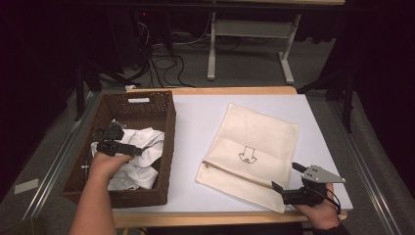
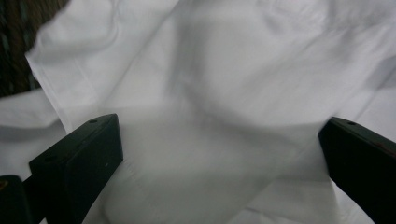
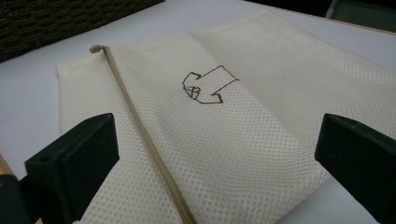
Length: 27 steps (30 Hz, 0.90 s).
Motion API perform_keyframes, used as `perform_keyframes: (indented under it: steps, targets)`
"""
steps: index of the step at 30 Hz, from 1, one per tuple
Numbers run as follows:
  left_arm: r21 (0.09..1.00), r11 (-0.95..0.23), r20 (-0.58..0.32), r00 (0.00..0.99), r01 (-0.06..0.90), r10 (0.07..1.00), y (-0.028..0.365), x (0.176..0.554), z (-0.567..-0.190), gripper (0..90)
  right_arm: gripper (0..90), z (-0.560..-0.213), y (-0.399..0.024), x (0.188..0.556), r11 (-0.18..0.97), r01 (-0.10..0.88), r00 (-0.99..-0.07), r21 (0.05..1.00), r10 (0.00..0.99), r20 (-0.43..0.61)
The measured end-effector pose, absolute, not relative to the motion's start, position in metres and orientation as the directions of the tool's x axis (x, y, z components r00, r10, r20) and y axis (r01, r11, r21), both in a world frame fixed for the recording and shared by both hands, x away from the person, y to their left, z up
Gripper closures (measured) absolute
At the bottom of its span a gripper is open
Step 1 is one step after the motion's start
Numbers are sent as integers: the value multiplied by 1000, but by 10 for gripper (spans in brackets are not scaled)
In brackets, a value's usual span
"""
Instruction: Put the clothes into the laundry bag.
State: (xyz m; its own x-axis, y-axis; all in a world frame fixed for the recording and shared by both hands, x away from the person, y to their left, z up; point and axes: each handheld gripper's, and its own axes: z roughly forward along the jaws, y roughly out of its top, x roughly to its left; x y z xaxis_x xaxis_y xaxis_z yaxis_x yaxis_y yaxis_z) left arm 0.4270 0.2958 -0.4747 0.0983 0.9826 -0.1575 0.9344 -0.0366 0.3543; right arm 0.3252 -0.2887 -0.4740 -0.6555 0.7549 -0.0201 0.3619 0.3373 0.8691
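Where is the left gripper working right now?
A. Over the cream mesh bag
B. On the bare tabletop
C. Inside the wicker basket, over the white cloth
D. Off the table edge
C: the left gripper hangs open-jawed over the white cloth in the wicker basket.

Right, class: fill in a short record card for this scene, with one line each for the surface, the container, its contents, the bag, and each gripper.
surface: pale table top with a wooden edge
container: dark brown wicker basket at the table's left
contents: crumpled white cloth inside the basket
bag: cream mesh zip bag lying flat, a small line drawing on it, its zip running along the near side
left gripper: jaws open, down over the white cloth
right gripper: jaws open, at the bag's near corner, mesh between the jaws
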Motion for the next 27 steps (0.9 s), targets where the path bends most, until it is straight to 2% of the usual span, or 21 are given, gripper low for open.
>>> perform_keyframes:
  steps: [3, 6, 10, 13, 19, 21, 23, 27]
  targets:
    - [298, -33, -181, 90, 954, 979, 298, 429, -487, 6, 3, -474, -289, 325, 340, 359, -657, 869, 753, -23]
    - [263, -70, -142, 110, 962, 984, 292, 430, -492, 7, 4, -475, -289, 326, 339, 363, -655, 868, 755, -21]
    - [229, -163, -47, 178, 960, 983, 281, 431, -498, 8, 4, -475, -289, 325, 335, 374, -651, 865, 759, -12]
    - [237, -173, -44, 188, 956, 981, 278, 429, -497, 33, 5, -475, -288, 325, 340, 367, -654, 866, 756, -19]
    - [277, -205, -59, 230, 939, 971, 275, 425, -490, 235, 7, -475, -288, 325, 343, 365, -655, 865, 755, -23]
    - [300, -193, -58, 220, 934, 974, 276, 424, -488, 386, 8, -475, -288, 325, 346, 362, -657, 866, 753, -26]
    - [310, -218, -47, 244, 925, 969, 276, 423, -488, 418, 8, -475, -288, 325, 341, 368, -653, 865, 757, -21]
    - [328, -218, -30, 241, 919, 970, 276, 422, -487, 547, 9, -475, -288, 325, 337, 373, -649, 864, 760, -16]
